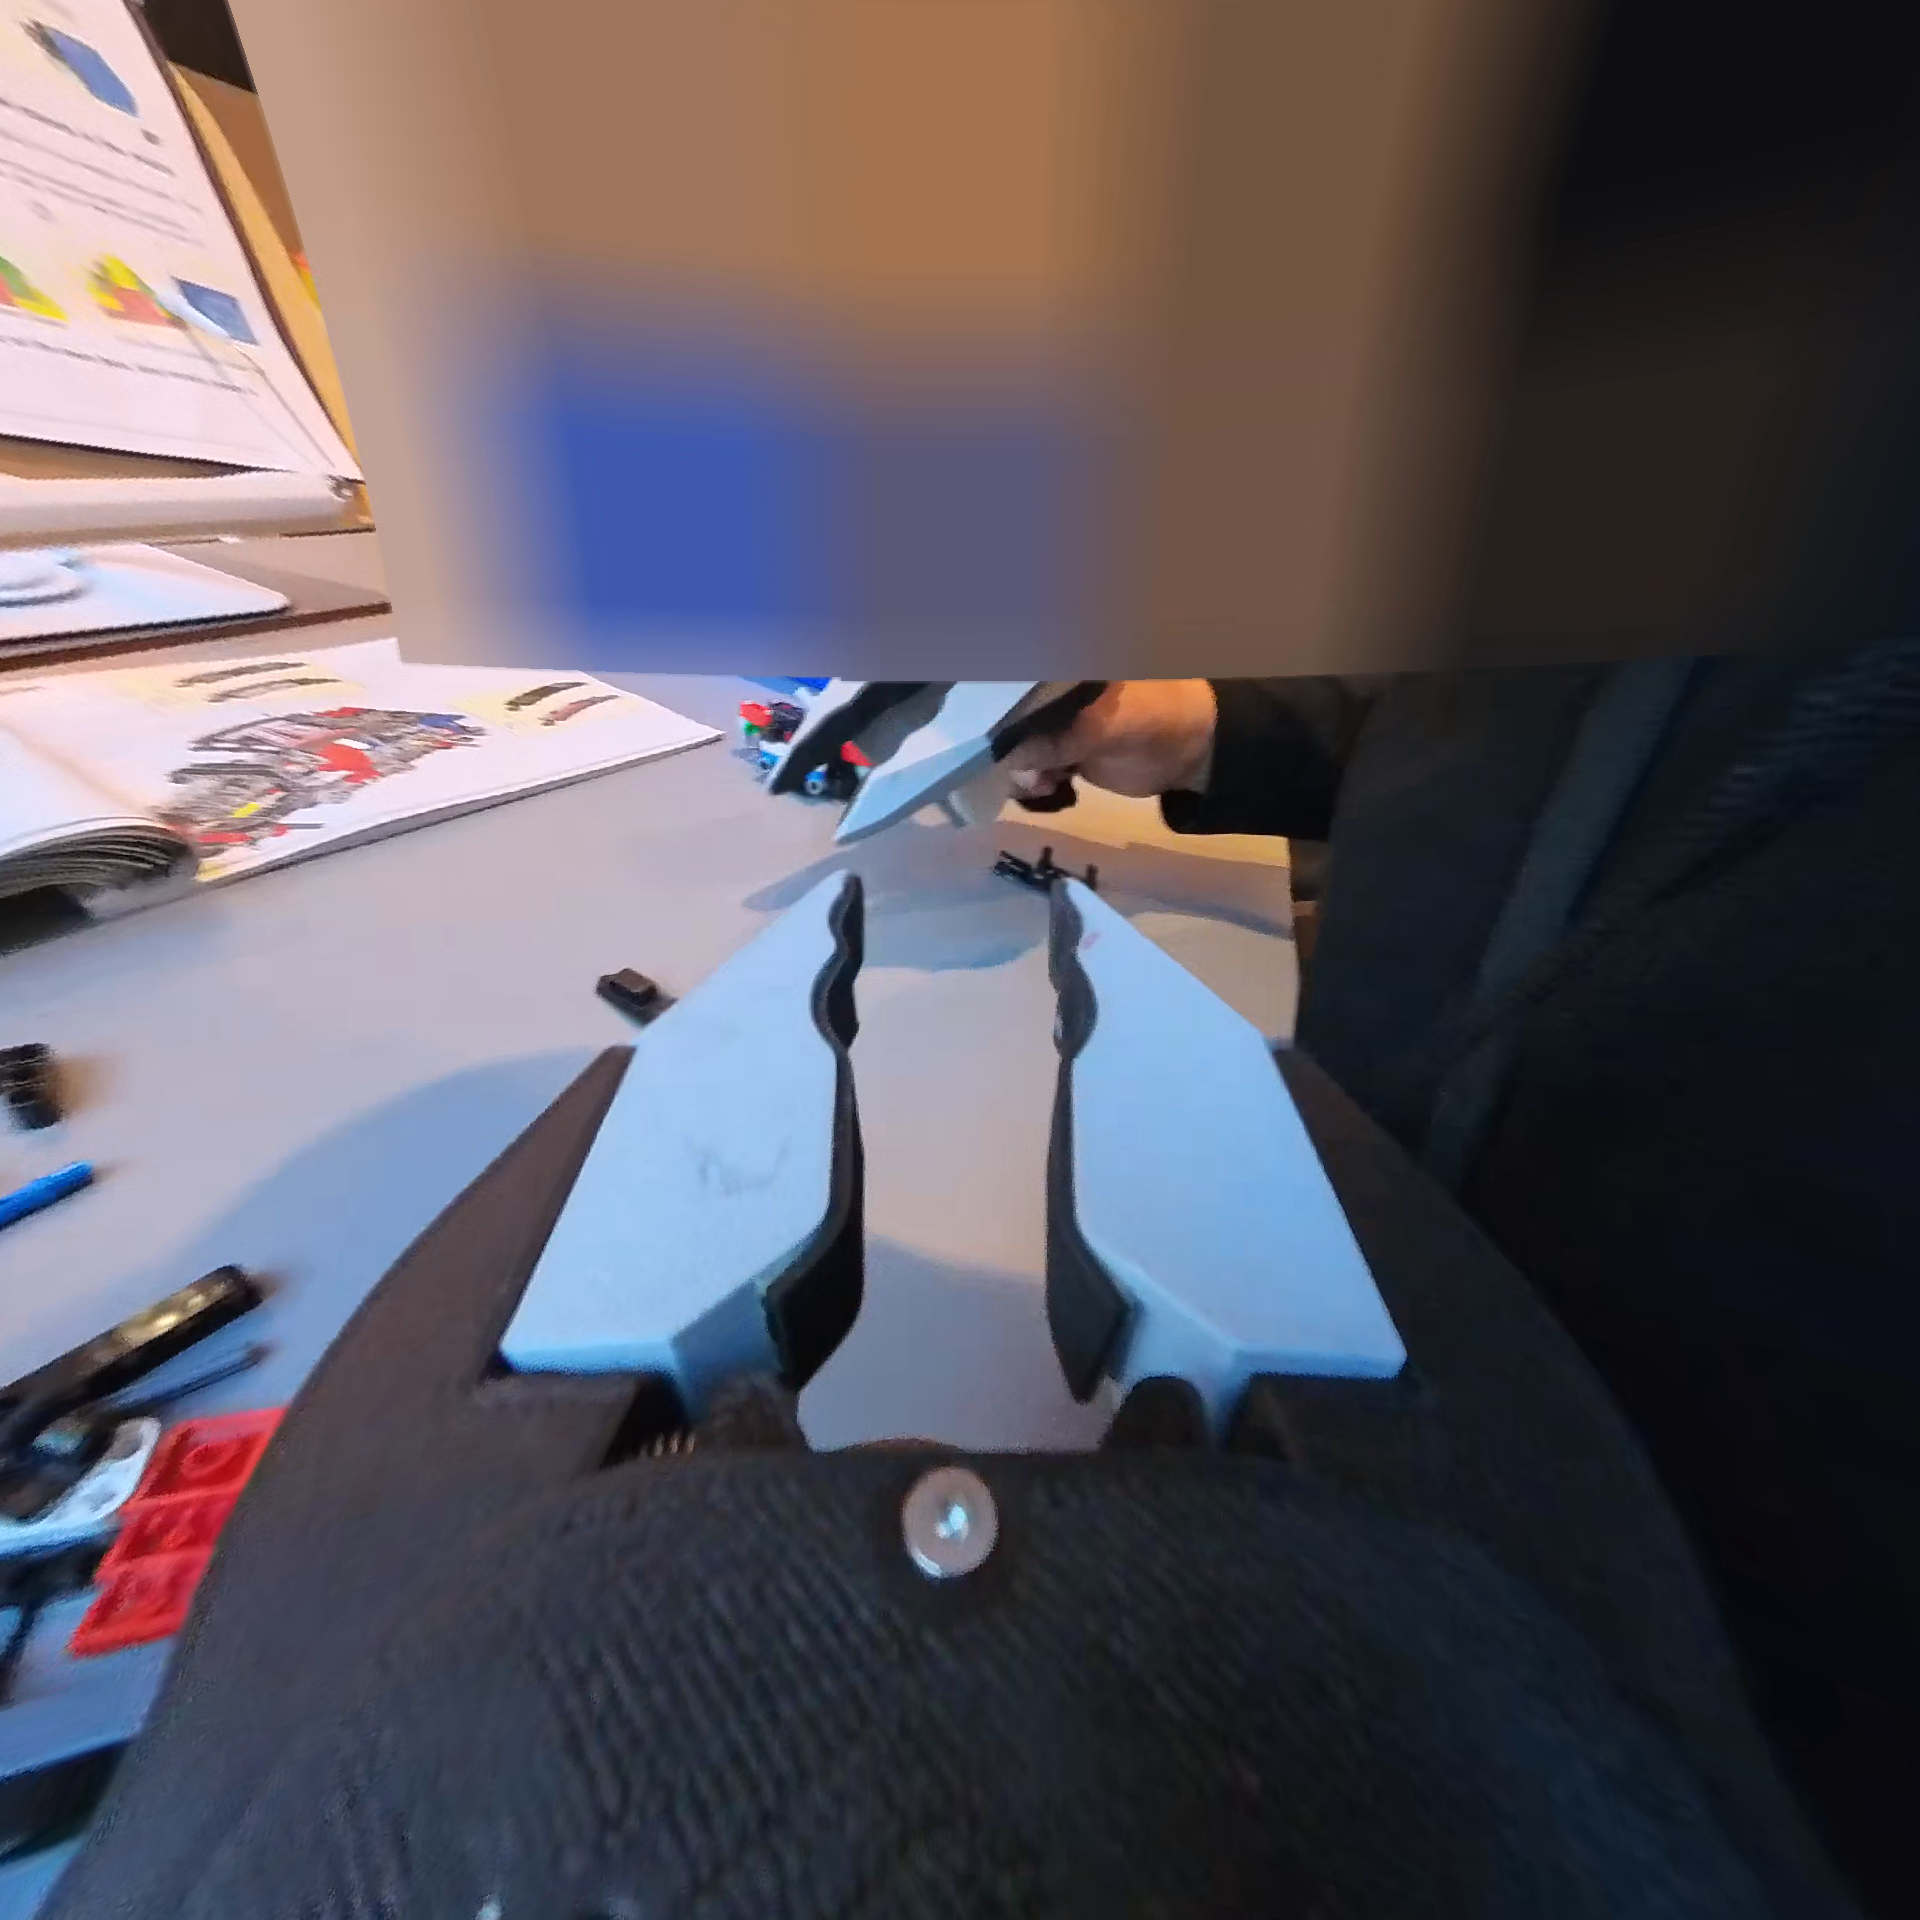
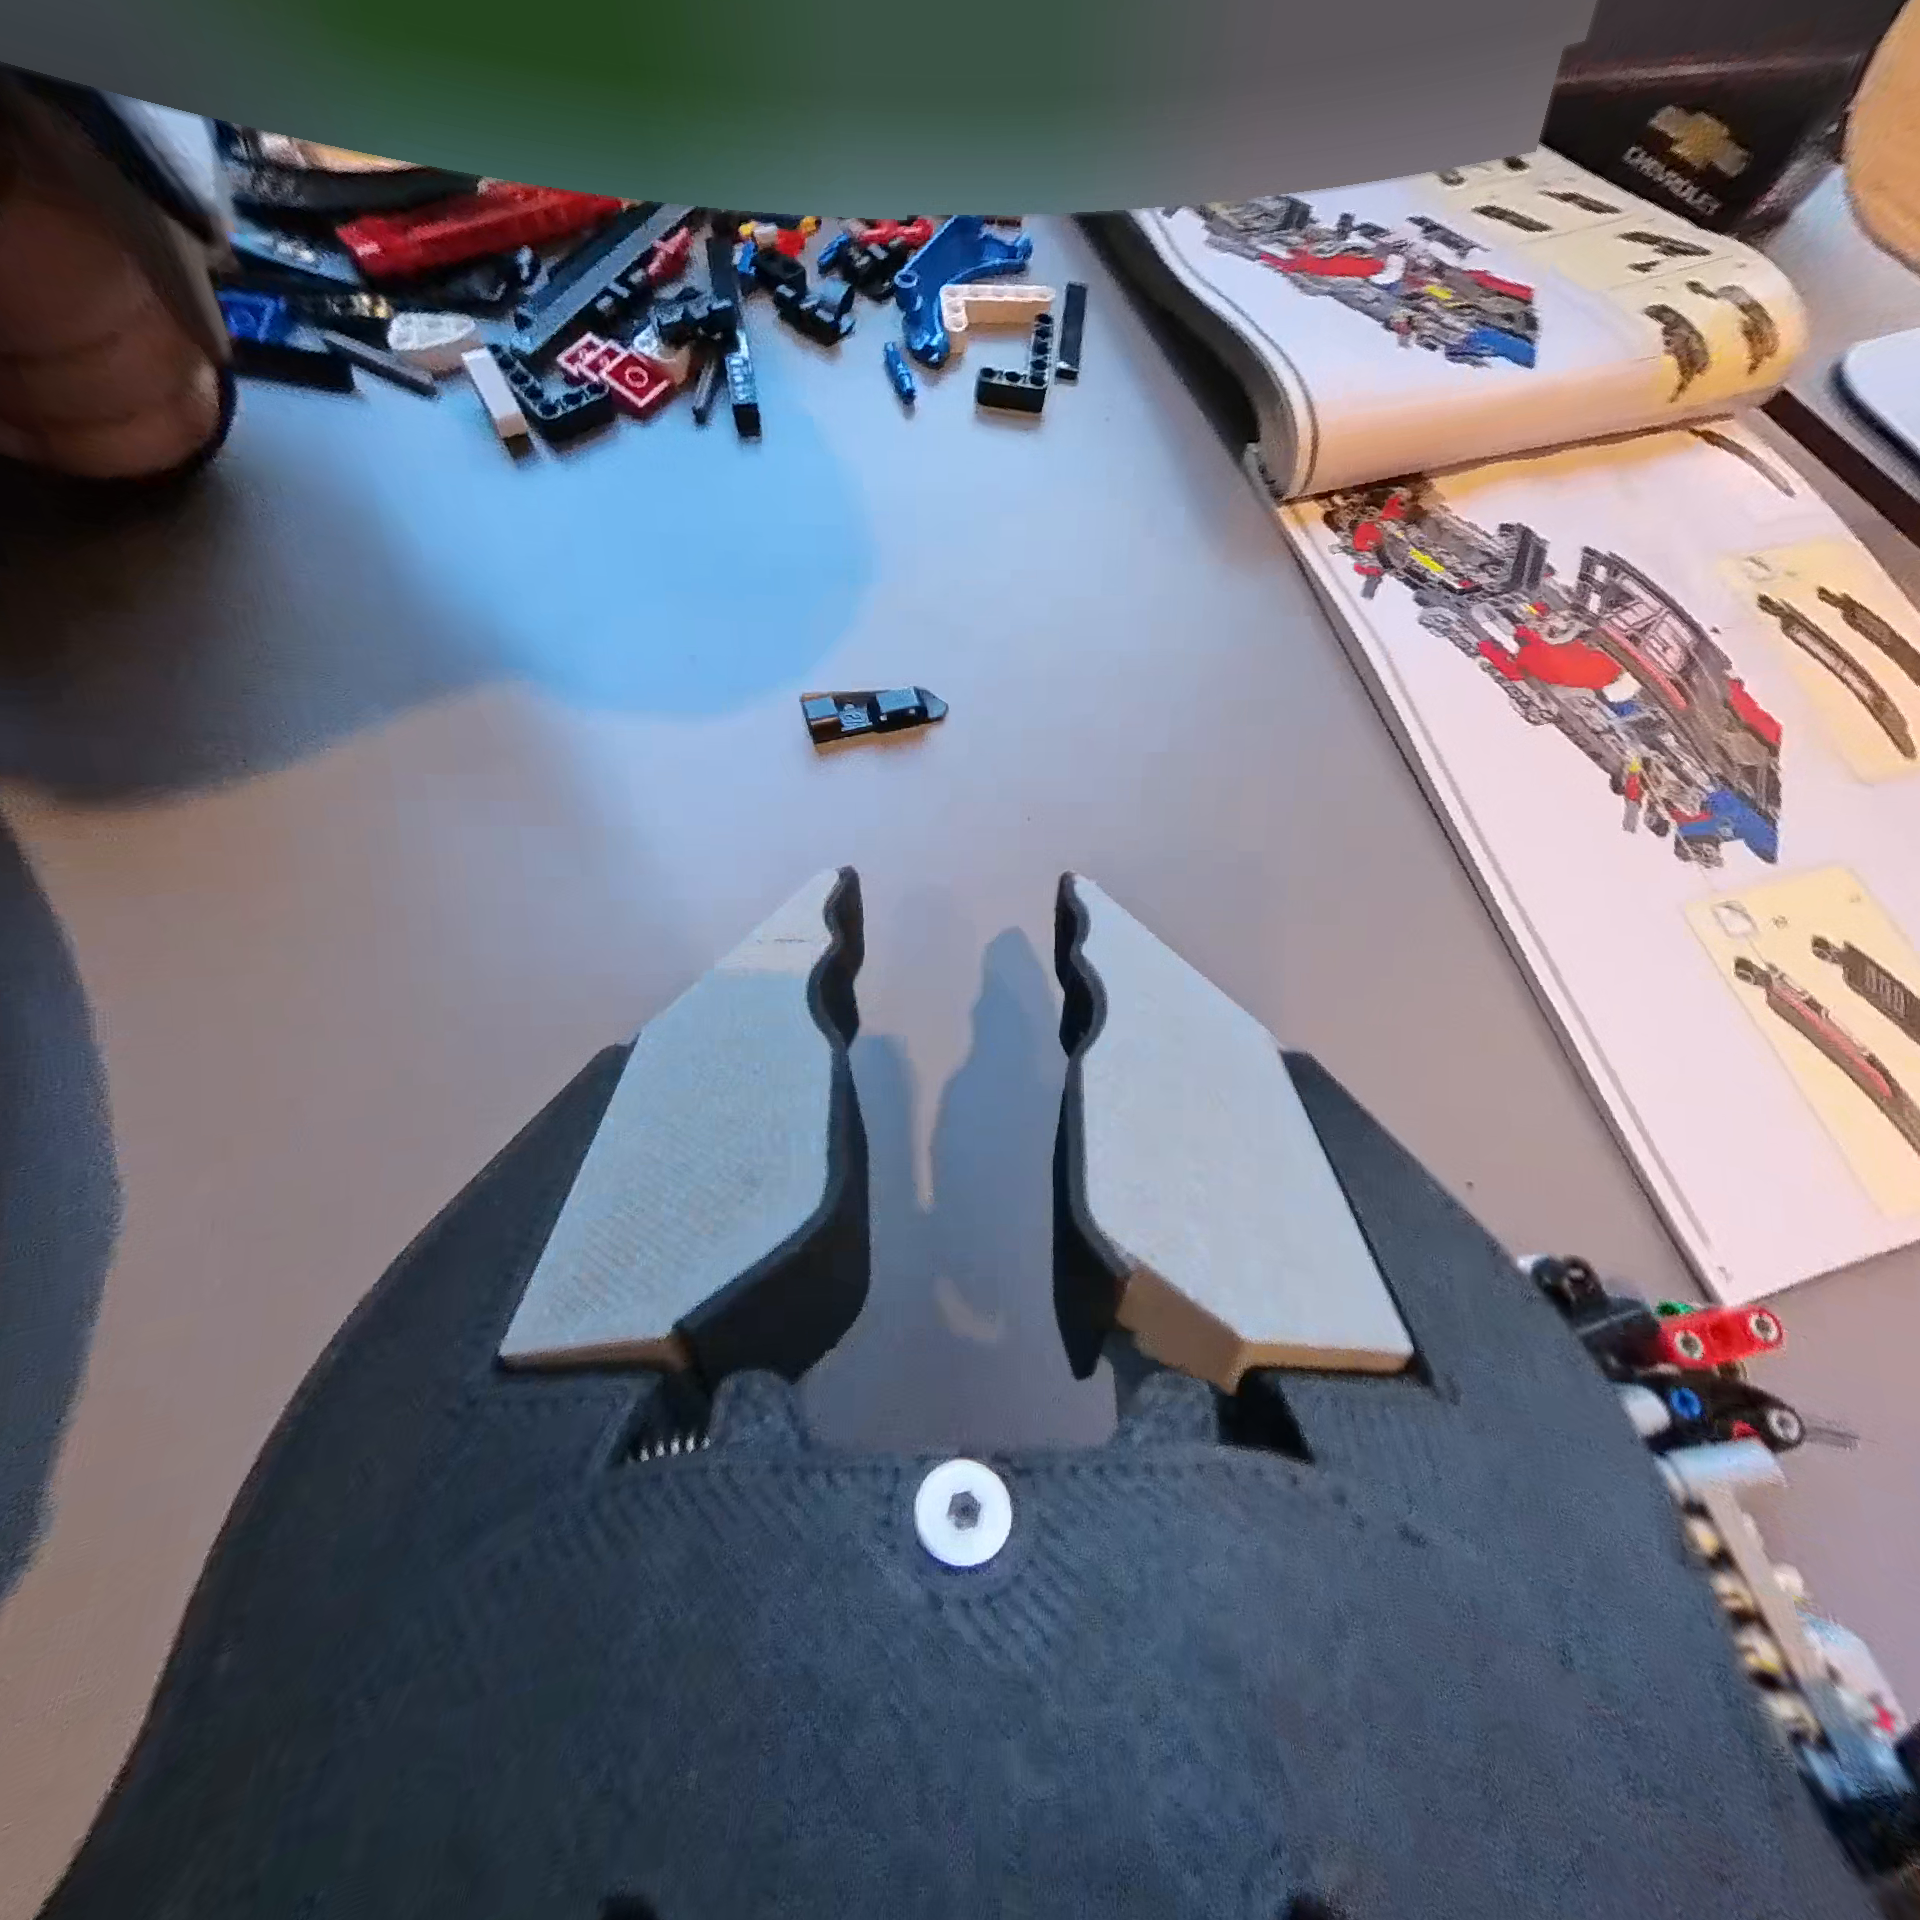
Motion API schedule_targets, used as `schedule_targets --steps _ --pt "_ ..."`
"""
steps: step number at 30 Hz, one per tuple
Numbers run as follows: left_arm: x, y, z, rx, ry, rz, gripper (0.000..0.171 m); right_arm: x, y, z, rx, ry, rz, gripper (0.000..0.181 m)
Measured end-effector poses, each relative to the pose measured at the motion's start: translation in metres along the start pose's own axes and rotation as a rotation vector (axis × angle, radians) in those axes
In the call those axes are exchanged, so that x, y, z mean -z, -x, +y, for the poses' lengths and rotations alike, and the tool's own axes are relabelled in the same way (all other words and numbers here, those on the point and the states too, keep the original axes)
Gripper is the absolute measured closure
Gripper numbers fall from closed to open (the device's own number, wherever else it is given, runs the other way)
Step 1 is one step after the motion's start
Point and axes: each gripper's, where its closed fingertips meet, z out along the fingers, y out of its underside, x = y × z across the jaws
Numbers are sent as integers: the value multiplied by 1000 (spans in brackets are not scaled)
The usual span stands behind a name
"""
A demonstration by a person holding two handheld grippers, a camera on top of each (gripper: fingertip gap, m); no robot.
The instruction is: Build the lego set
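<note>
Hovering empty: right gripper [image 2: 958, 904] has jaws parted, nothing between them, low over the grey table [image 2: 520, 935]. Left gripper [image 1: 956, 914] same, jaws apart and empty.

Right wrist view, near to far: partly built lego assembly [image 2: 1704, 1382] at 4 o'clock by the gripper body, red connectors showing. At 12 o'clock, alone on the table, a small black lego piece [image 2: 873, 715], near the fingertips but not touching. Open instruction booklet [image 2: 1558, 675] at 2 o'clock. Loose parts pile [image 2: 644, 312] at 11 o'clock, far edge: black beams, blue, red and white bits.

Left wrist view: a few black pins [image 1: 1044, 868] just past its tips, and the right gripper beyond them at 12 o'clock.

Judgement: pick step, early in the build. Likely next: right gripper advances to 12, straddles the black piece across its short side, closes. It's small and flat, so could skid or tip.
</note>
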Motion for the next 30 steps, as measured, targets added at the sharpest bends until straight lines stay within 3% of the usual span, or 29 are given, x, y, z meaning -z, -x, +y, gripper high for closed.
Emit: schedule_targets --steps 8,20,30 --pt "22 8 6 -94 48 -90 144 -17 11 -6 37 -7 -70 147" --pt "29 22 -2 3 -10 -108 146 -53 -7 -53 88 -63 -121 146" --pt "33 23 -6 -46 -34 -130 148 -37 -28 -50 -18 -127 3 148"
